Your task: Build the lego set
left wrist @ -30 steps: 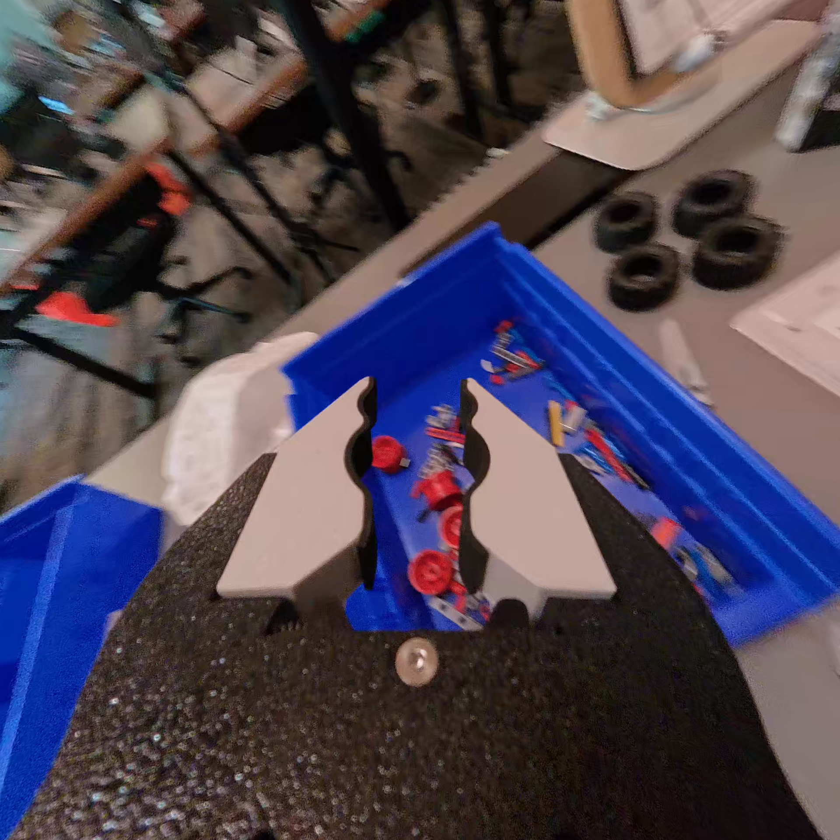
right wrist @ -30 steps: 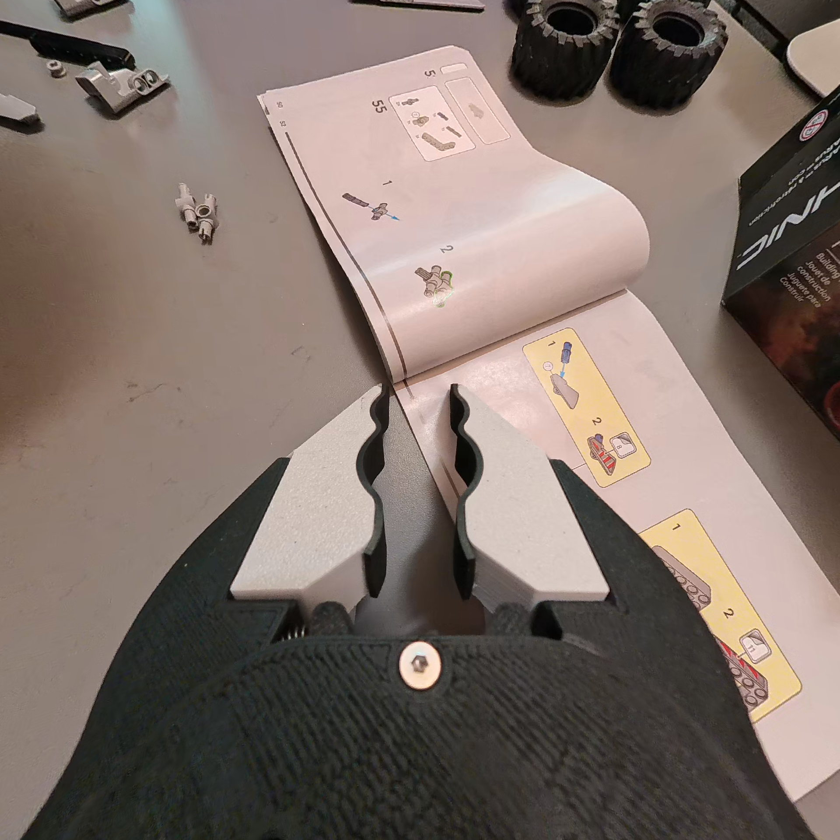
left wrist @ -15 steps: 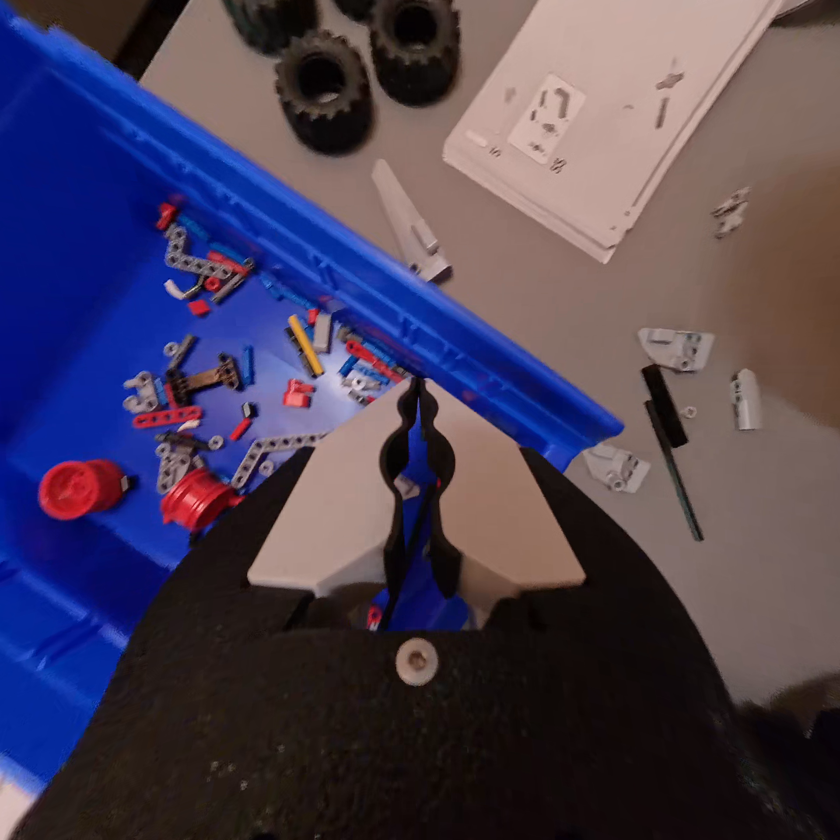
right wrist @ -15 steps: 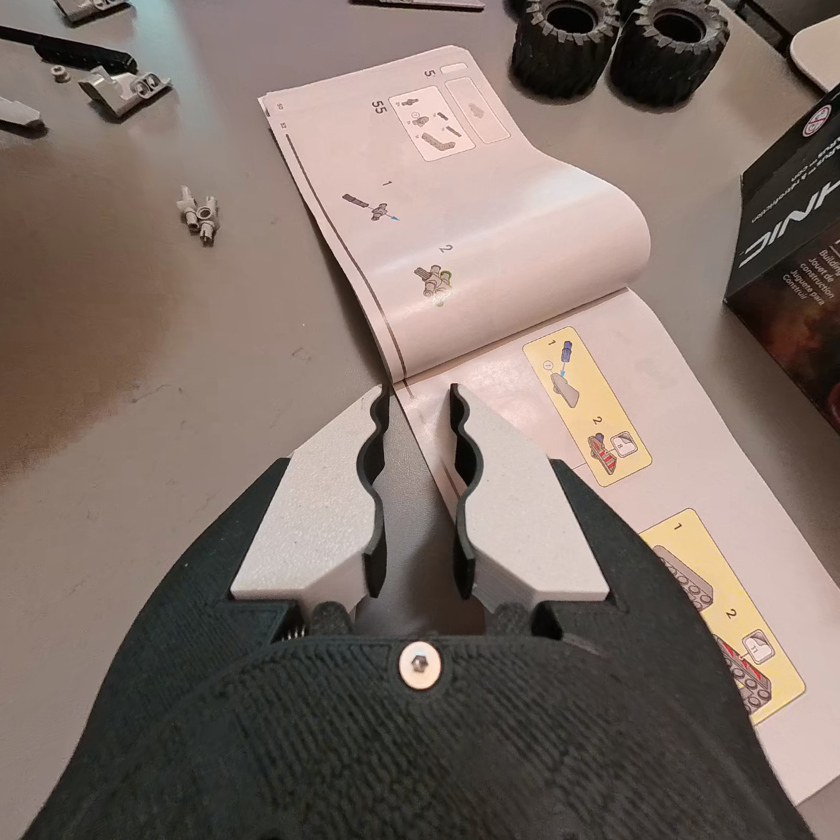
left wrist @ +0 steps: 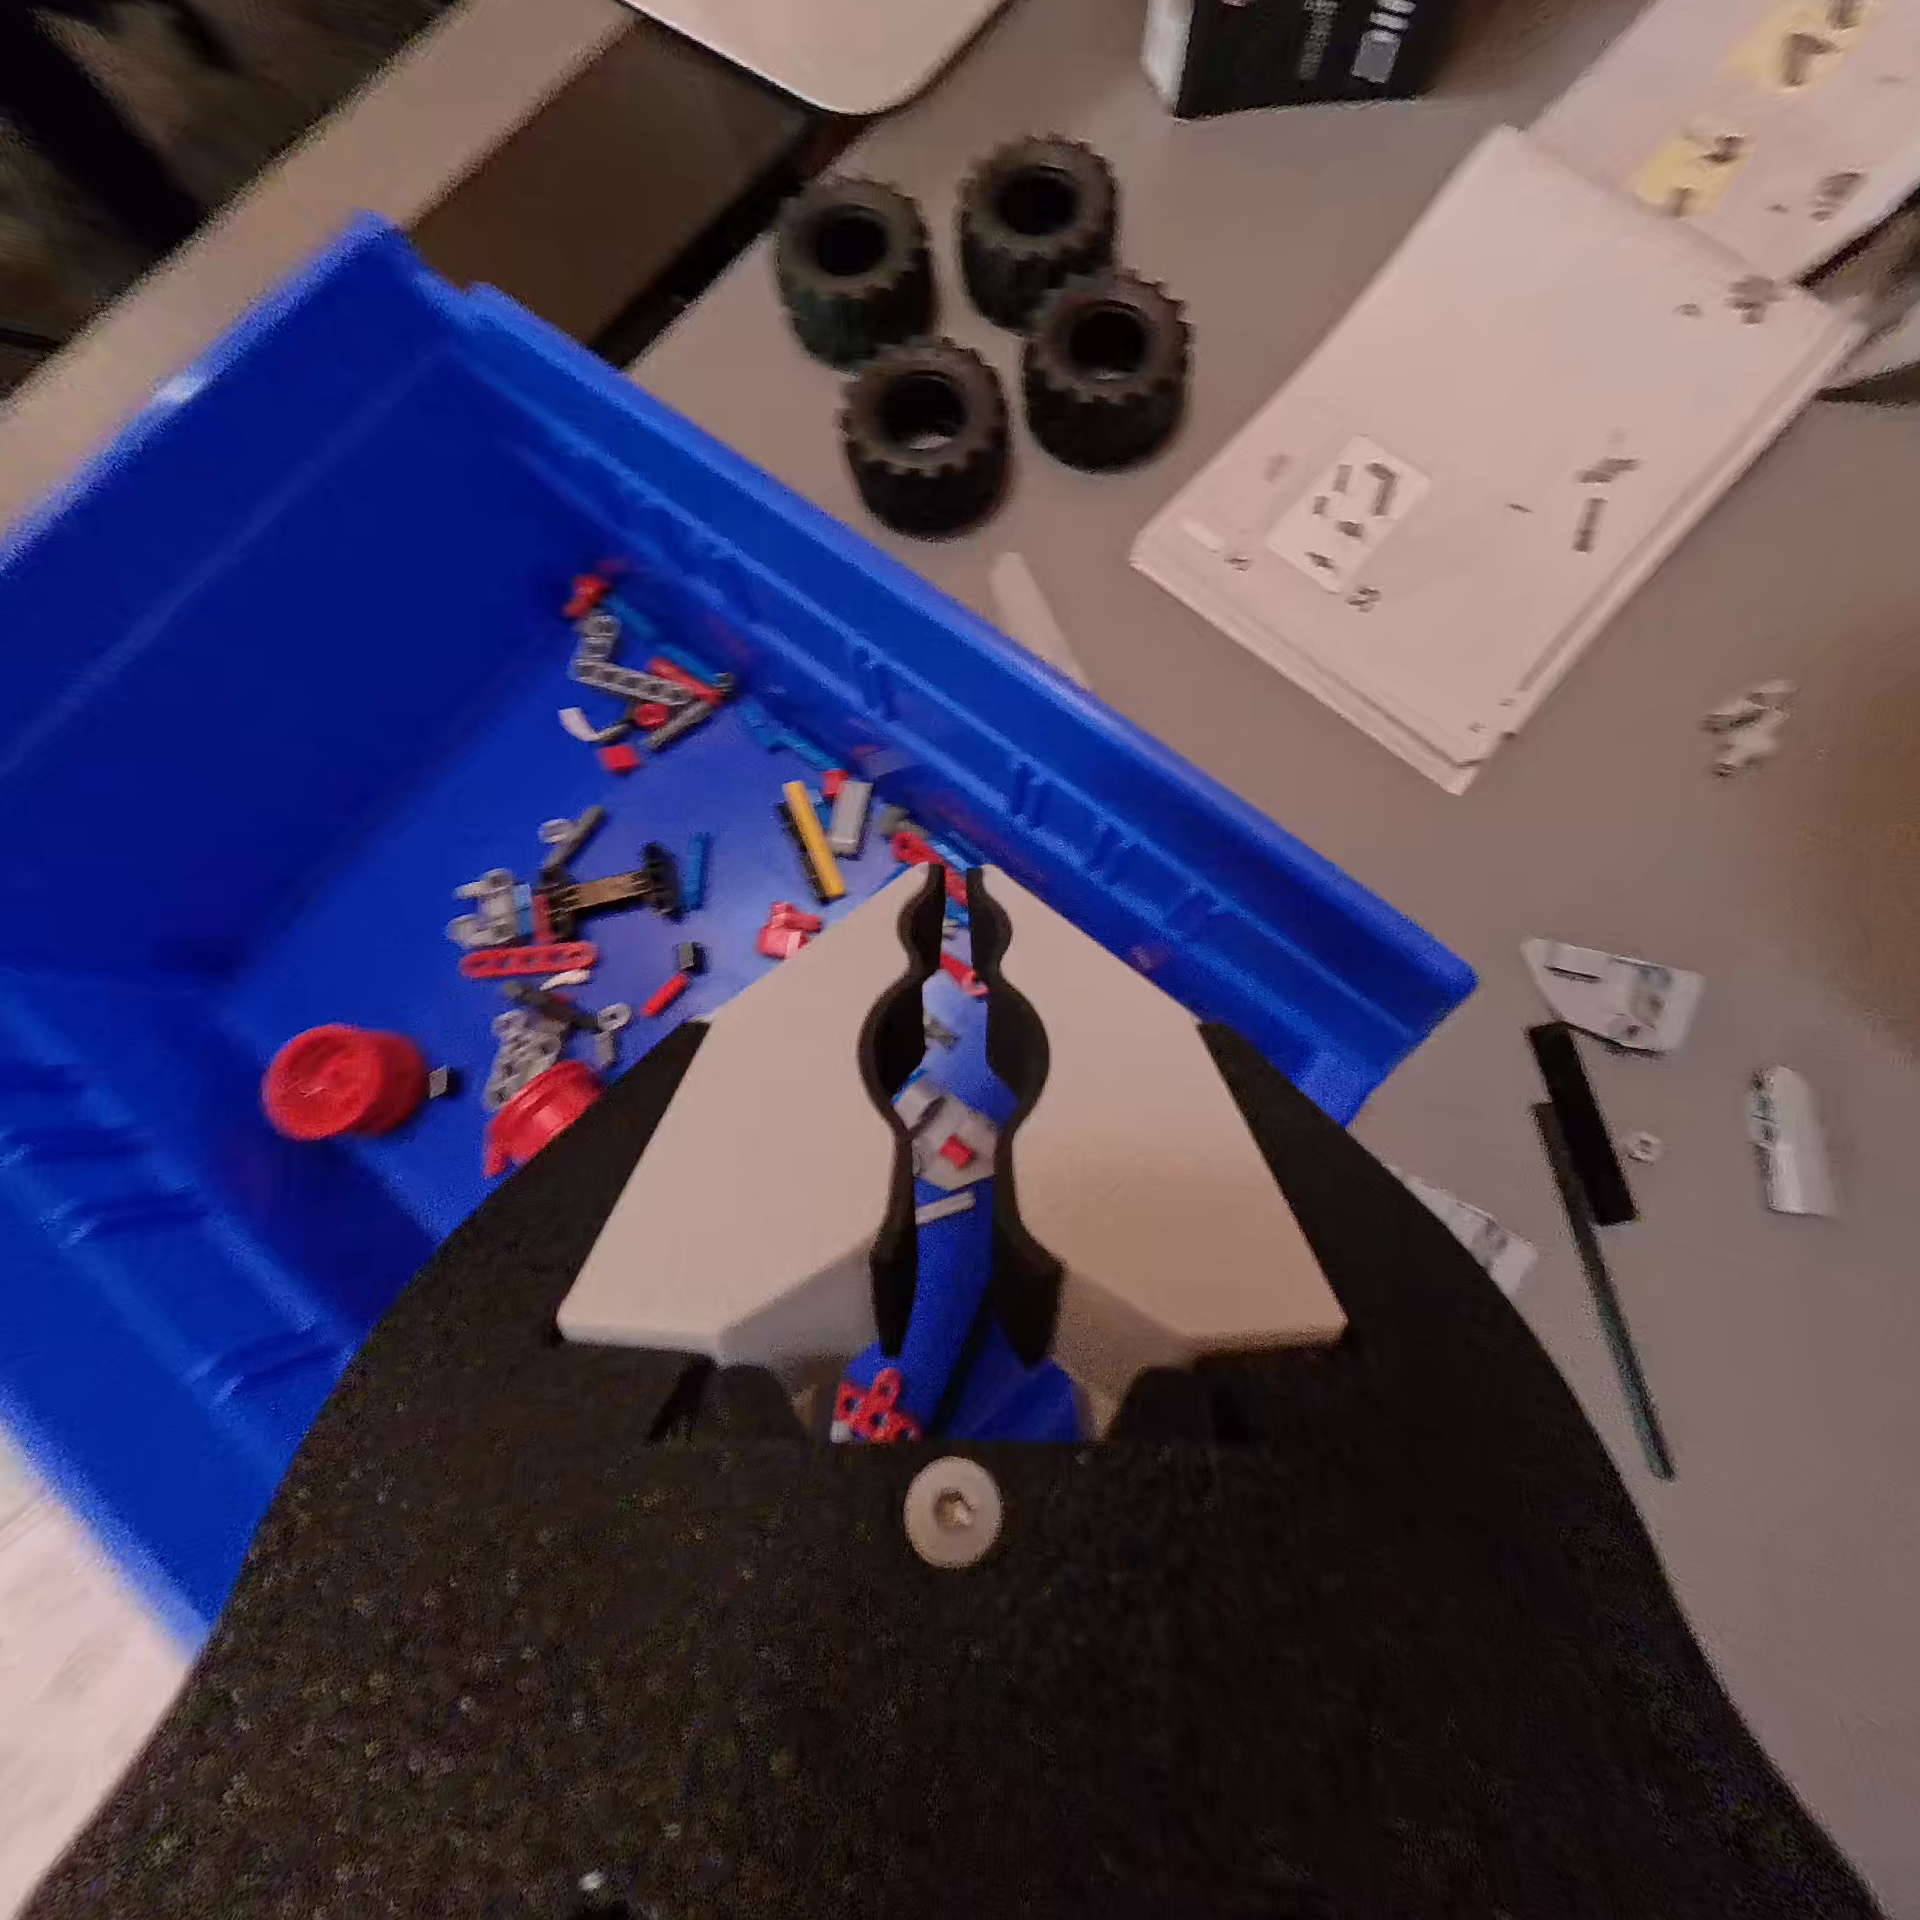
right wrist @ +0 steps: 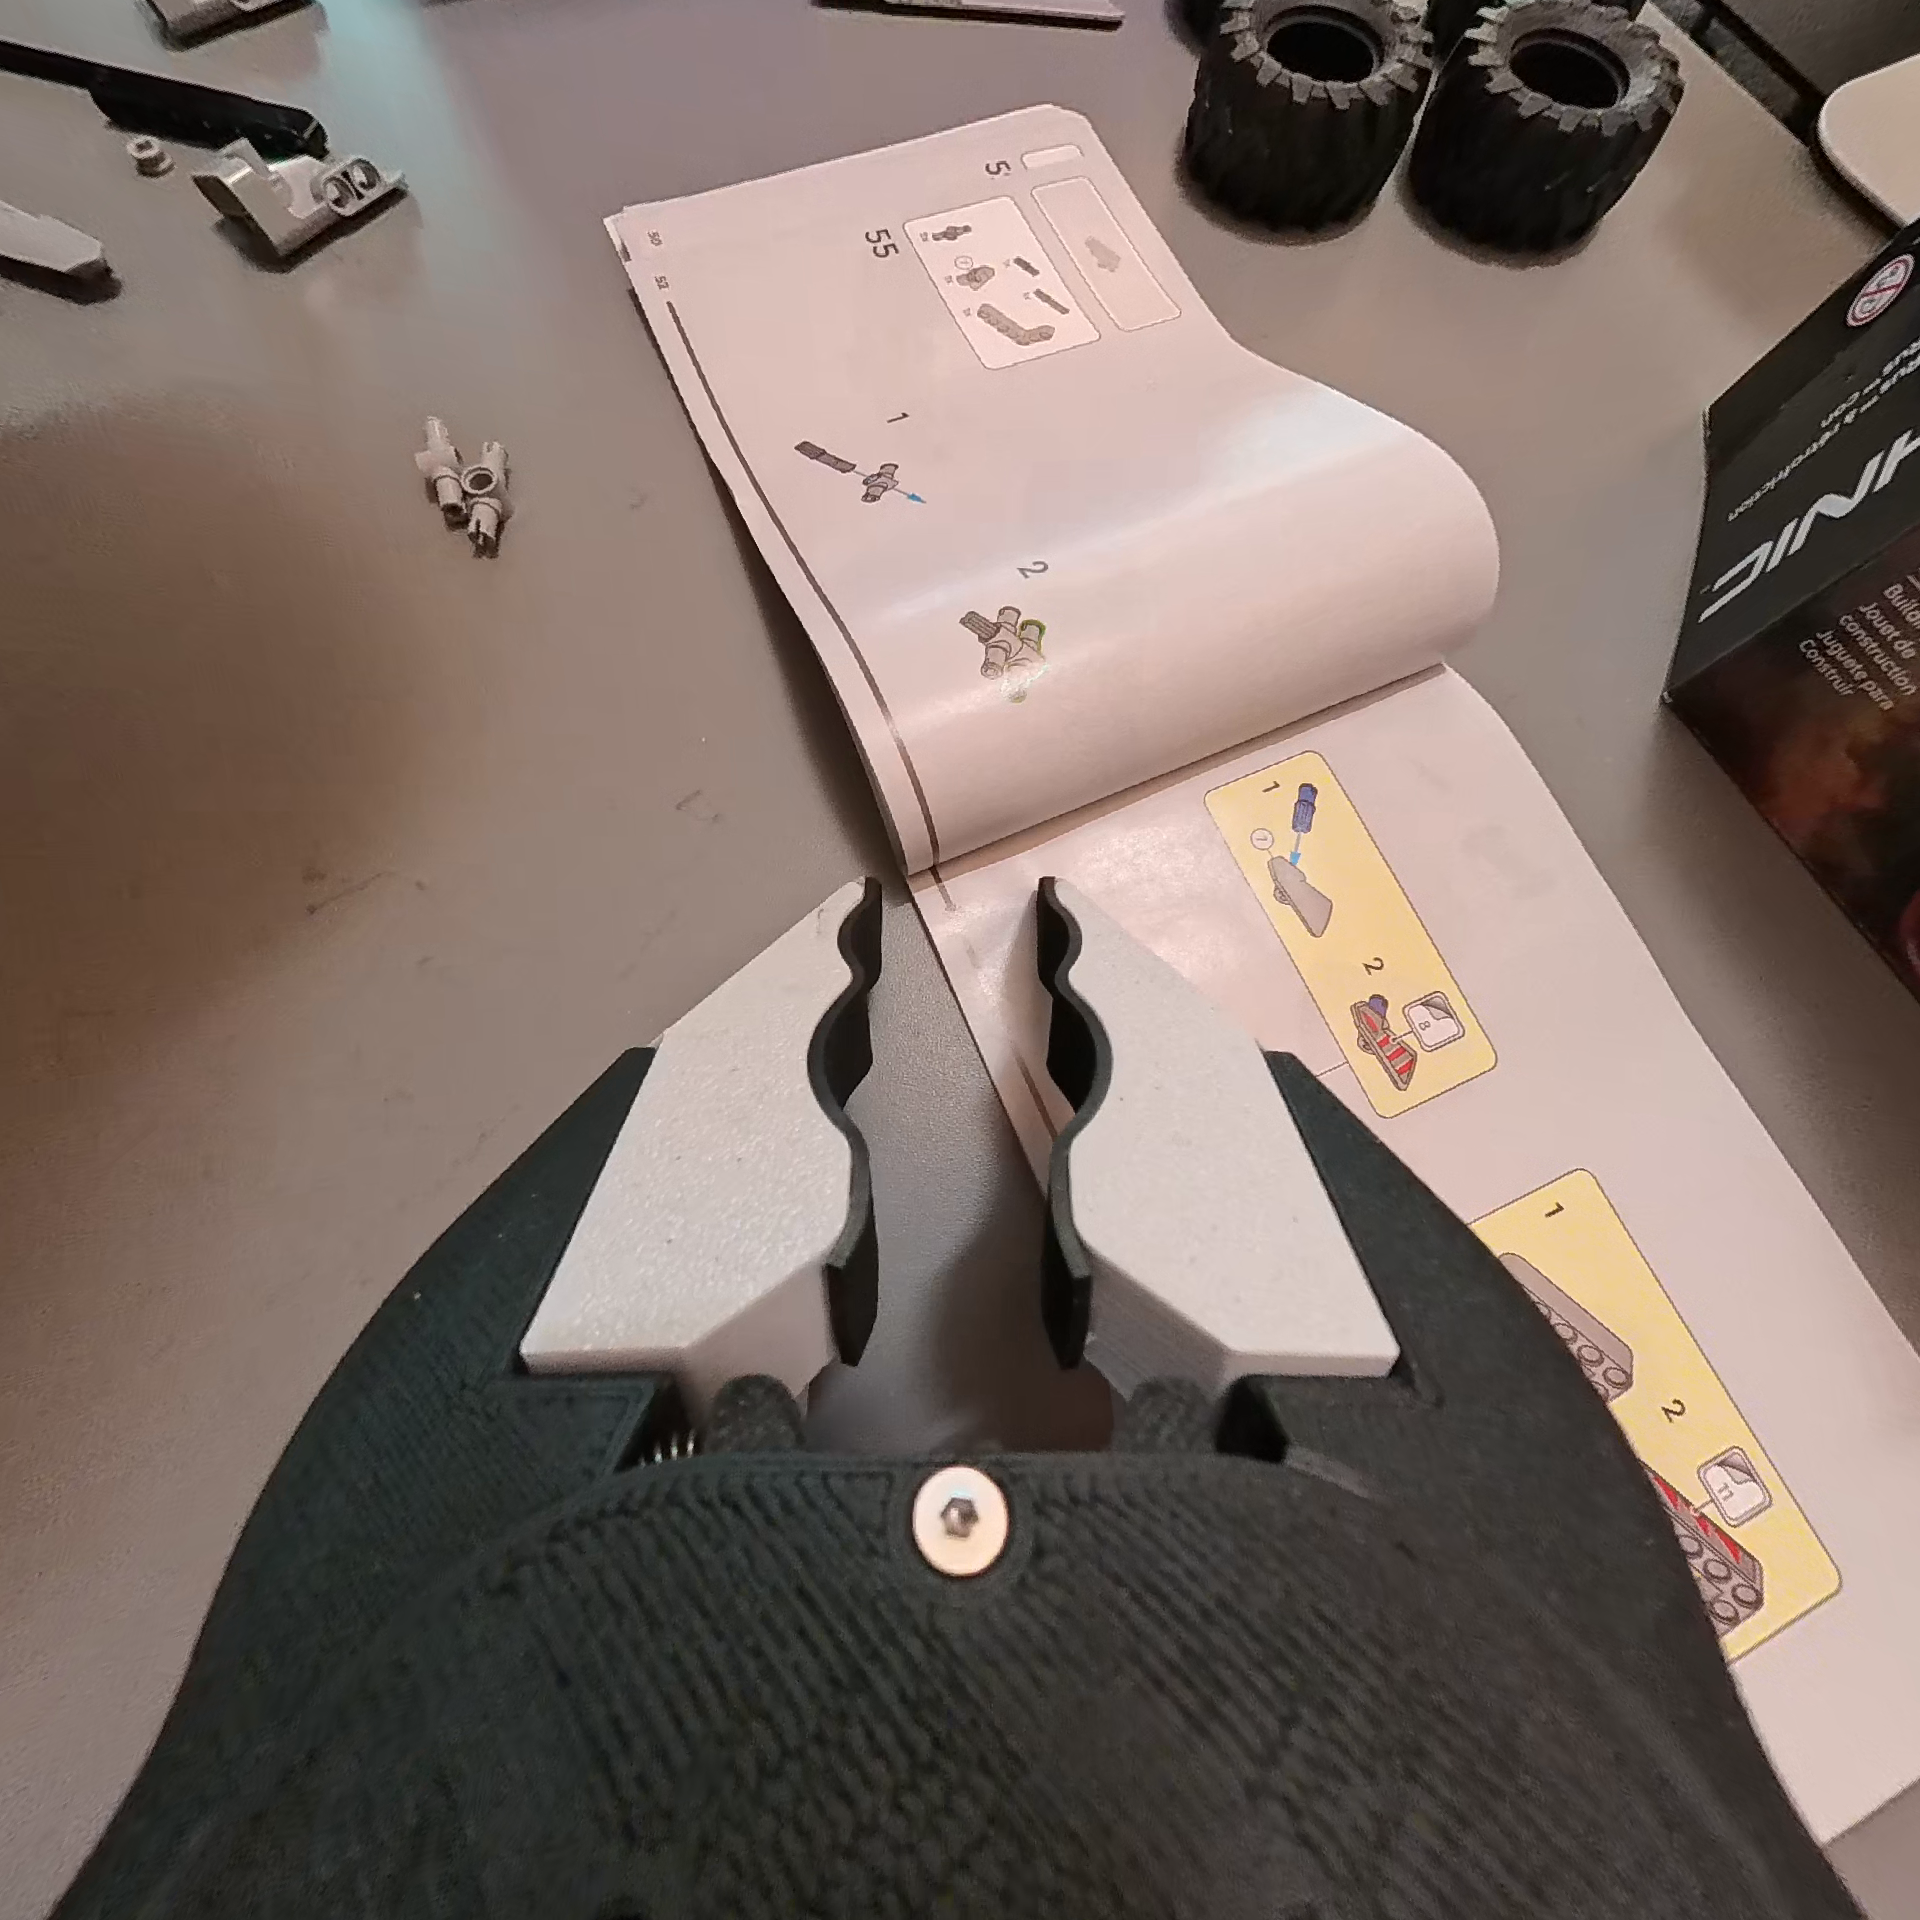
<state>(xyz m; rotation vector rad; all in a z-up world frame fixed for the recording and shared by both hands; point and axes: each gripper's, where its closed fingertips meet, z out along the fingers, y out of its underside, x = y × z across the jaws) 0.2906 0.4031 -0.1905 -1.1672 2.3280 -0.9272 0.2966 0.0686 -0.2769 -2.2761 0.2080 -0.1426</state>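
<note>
My left gripper (left wrist: 956, 888) hovers over the near right corner of a blue bin (left wrist: 1039, 769). Its jaws are almost together with only a sliver between the tips, and nothing is held. The bin holds several small red, grey, black and yellow lego pieces (left wrist: 623, 904) and two red wheel hubs (left wrist: 338, 1081). My right gripper (right wrist: 958, 899) is open and empty, low over the table at the left edge of the open instruction booklet (right wrist: 1091, 520). A small grey connector assembly (right wrist: 468, 483) lies on the table left of the booklet.
Several black tyres (left wrist: 925, 436) stand beyond the bin; two show in the right wrist view (right wrist: 1299, 125). A black box (right wrist: 1818, 571) stands right of the booklet. Grey panels (left wrist: 1621, 992) and a black beam (left wrist: 1579, 1122) lie on the table right of the bin. My left tips are roughly 20 cm from the black beam (left wrist: 1579, 1122). It is also in sight in the right wrist view (right wrist: 213, 125).
My left gripper swung from the bin's far end toward the table side and closed from wide open to nearly shut. The right gripper has stayed still and open.
</note>
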